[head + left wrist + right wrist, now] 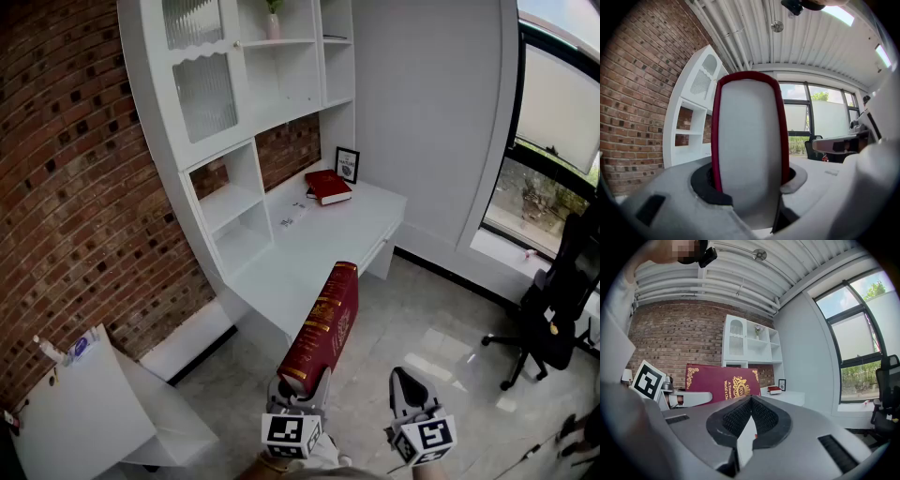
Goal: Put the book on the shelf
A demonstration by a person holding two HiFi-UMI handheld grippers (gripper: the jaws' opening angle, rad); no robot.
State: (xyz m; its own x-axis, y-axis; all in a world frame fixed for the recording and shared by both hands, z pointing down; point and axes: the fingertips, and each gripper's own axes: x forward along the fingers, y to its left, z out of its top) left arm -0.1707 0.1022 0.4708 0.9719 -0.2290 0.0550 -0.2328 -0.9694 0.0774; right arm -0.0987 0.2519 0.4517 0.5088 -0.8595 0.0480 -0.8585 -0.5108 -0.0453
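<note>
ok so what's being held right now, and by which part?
The left gripper clamps the red book across both covers at its near end, with the page edges facing the gripper. The right gripper is shut and empty.

Leather-look book (323, 323), rough brick wall (66, 187), smooth desk (319, 234)
</note>
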